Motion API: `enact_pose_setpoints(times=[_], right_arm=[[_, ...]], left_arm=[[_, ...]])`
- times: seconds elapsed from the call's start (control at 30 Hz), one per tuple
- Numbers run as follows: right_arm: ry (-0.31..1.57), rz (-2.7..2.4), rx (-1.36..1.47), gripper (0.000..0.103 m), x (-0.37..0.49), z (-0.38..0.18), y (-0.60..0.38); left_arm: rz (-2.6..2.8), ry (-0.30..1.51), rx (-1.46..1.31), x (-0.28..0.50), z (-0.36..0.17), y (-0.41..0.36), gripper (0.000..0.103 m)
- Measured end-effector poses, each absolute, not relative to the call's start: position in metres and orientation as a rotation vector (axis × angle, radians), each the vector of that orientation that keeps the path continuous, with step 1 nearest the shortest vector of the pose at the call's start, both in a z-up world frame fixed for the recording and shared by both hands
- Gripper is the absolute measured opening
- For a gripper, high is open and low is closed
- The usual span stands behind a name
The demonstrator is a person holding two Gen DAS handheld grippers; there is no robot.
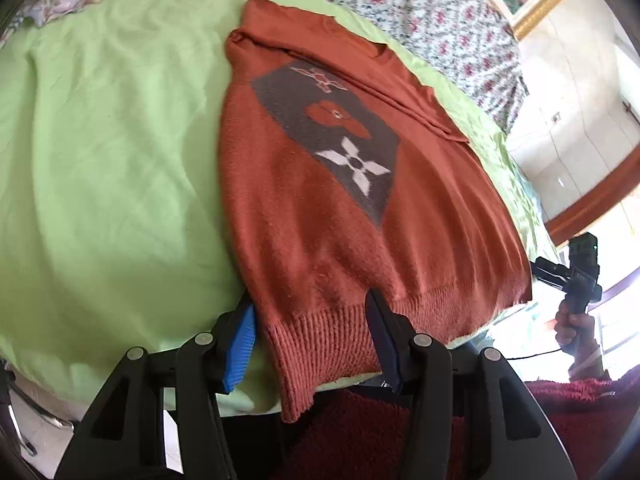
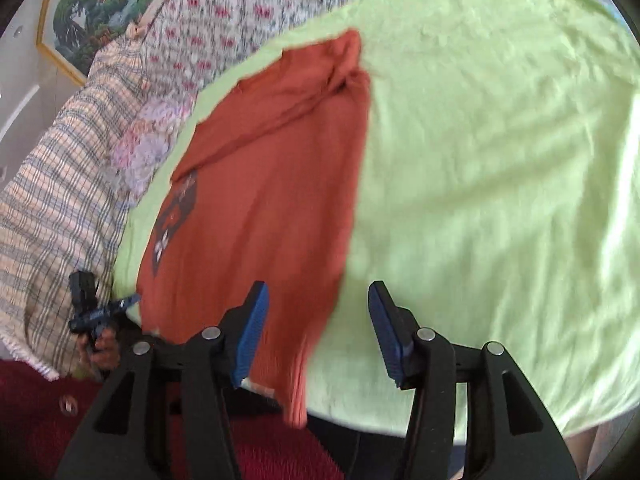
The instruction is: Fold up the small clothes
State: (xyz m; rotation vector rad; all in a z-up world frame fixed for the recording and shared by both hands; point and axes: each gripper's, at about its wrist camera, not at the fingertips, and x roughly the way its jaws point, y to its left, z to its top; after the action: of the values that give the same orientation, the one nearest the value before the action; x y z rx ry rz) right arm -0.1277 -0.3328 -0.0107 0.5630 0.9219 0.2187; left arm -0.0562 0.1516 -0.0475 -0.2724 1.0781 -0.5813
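Orange sweater lies on green sheet

Both wrist cameras look steeply down along their own fingers from the near edge of a green sheet — close range. The left view faces the rust-red sweater's ribbed hem; the right sees the same sweater from its other side — shared ground.

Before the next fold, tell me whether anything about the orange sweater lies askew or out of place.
The orange sweater lies folded lengthwise on the green sheet, but its ribbed hem hangs over the sheet's near edge instead of lying flat. A sleeve lies bunched and wrinkled near the collar. No damage shows.
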Motion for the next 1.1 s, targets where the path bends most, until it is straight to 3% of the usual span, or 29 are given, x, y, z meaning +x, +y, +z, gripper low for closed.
enact_pose_setpoints(times=[0.1,0.17,0.2,0.27,0.3,0.33,0.5,0.63,0.73,1.1], right_arm=[[0.901,0.28,0.61,0.054,-0.126,-0.021,-0.322],[0.891,0.319,0.628,0.054,-0.12,-0.026,-0.313],[0.889,0.326,0.619,0.054,-0.118,-0.026,-0.309],[0.901,0.345,0.593,0.042,-0.116,-0.026,-0.301],[0.915,0.352,0.595,0.013,-0.116,-0.027,-0.301],[0.922,0.352,0.604,0.007,-0.118,-0.028,-0.304],[0.862,0.356,0.693,0.007,-0.138,-0.031,-0.329],[0.938,0.389,0.713,0.011,-0.127,-0.046,-0.315],[0.923,0.411,0.677,0.011,-0.124,-0.044,-0.304],[0.61,0.42,0.729,0.007,-0.121,0.027,-0.342]], left_arm=[[-0.595,1.067,-0.224,-0.058,-0.049,0.142,0.055],[-0.591,1.059,-0.195,-0.056,-0.048,0.137,0.028],[-0.596,1.07,-0.19,-0.054,-0.05,0.136,0.005],[-0.588,1.069,-0.191,-0.055,-0.051,0.138,0.007],[-0.584,1.058,-0.19,-0.056,-0.05,0.14,0.006],[-0.578,1.041,-0.192,-0.059,-0.046,0.144,0.006],[-0.582,1.094,-0.279,-0.052,-0.058,0.156,0.01],[-0.606,1.088,-0.294,-0.051,-0.06,0.15,0.012],[-0.59,1.027,-0.223,-0.059,-0.053,0.142,0.006],[-0.519,0.734,-0.376,-0.031,0.023,0.166,0.004]])
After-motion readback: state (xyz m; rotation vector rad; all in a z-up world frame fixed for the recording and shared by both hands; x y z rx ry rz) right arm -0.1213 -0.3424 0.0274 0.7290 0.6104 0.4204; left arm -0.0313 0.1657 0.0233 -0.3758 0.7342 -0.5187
